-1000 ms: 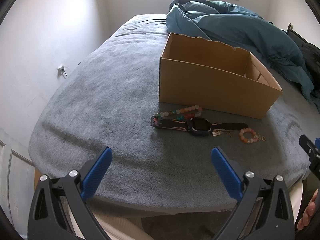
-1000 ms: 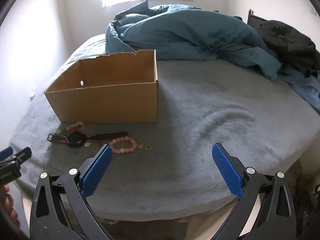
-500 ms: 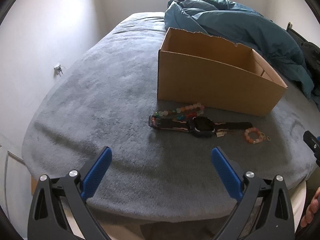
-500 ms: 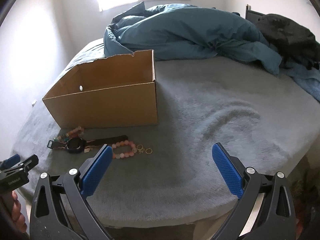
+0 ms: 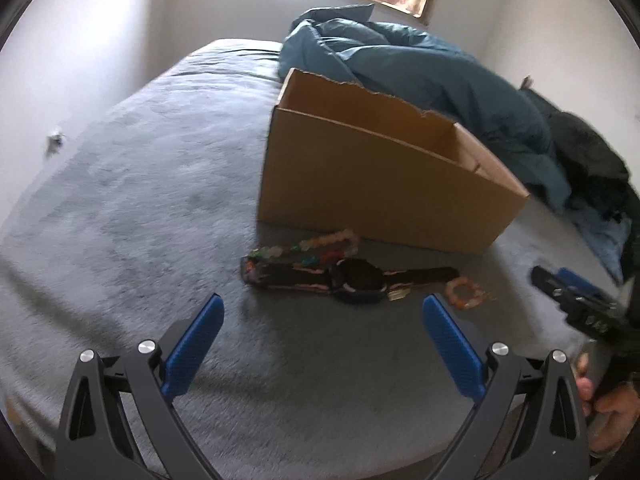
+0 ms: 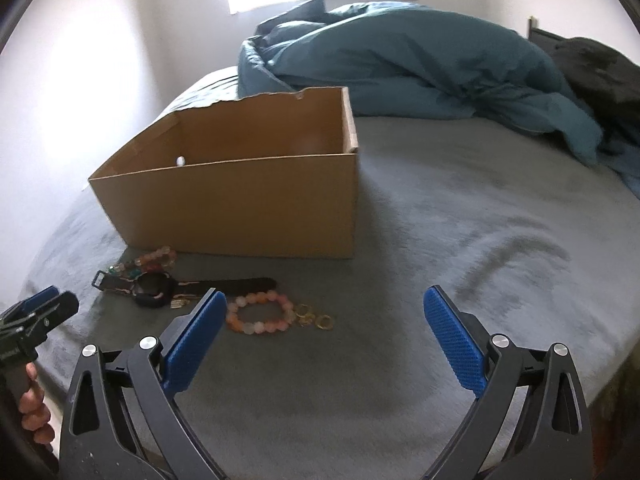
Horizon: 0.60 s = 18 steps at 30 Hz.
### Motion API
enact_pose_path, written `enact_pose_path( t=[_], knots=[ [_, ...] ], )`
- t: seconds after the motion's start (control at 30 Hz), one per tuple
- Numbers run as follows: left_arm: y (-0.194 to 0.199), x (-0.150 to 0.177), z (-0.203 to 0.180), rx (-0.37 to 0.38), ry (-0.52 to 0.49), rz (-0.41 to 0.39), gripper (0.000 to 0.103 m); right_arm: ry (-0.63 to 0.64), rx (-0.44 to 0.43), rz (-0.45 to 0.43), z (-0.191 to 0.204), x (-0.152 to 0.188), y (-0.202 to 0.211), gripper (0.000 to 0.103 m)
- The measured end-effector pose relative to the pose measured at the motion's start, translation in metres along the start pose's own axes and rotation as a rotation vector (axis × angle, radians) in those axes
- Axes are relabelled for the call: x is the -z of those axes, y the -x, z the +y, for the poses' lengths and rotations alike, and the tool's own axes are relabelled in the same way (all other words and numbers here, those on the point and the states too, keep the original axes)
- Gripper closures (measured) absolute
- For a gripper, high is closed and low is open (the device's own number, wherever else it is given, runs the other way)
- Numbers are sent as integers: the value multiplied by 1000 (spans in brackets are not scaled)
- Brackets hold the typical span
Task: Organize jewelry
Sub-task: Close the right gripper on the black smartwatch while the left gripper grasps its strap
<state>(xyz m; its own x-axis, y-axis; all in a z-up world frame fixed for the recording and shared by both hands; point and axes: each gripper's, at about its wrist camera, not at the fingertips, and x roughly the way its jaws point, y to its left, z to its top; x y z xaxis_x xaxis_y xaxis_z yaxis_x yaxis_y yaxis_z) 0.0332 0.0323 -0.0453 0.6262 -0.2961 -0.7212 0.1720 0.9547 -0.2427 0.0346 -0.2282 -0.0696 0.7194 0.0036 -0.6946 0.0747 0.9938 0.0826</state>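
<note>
One grey bed [image 6: 460, 240] with one teal duvet [image 6: 400, 64] bunched at the far end. One open cardboard box [image 6: 248, 204] sits ahead of both sets of jaws; what I can see of the inside is bare cardboard, the floor of it is hidden. Jewelry, all lying loose in front of the box: one black watch [image 5: 358, 280] just ahead between the left jaws, one multicolour bead strand [image 5: 308, 246] touching its strap on the box side, one pink bead bracelet [image 6: 258, 314] right beside the right gripper's left fingertip, plus a few gold rings [image 6: 316, 318], maybe three. Left gripper [image 5: 322, 316] and right gripper [image 6: 324, 308] are both spread wide, holding nothing.
</note>
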Motion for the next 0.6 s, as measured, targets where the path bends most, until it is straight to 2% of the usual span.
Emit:
enact_pose_path(
  t=[0.07,0.17,0.27,0.43,0.5,0.53,0.6],
  knots=[
    [-4,-2,3,12,3,5,6,10,-45,-3,6,-3,-5,9],
    [-11,-4,8,-20,-13,-5,6,22,-86,-2,12,-8,-12,10],
    [-15,-6,11,-70,-52,-34,6,28,-124,26,16,-12,-26,17],
    [-24,-7,13,-138,-141,-57,6,49,-168,58,19,-15,-44,35],
    [-27,-6,13,-134,-180,-57,7,74,-195,80,21,-15,-52,46],
    [-29,-5,13,-127,-195,-57,8,82,-211,89,22,-15,-55,48],
    [-31,-4,15,-106,-206,-47,15,90,-255,111,21,-15,-61,54]
  ],
)
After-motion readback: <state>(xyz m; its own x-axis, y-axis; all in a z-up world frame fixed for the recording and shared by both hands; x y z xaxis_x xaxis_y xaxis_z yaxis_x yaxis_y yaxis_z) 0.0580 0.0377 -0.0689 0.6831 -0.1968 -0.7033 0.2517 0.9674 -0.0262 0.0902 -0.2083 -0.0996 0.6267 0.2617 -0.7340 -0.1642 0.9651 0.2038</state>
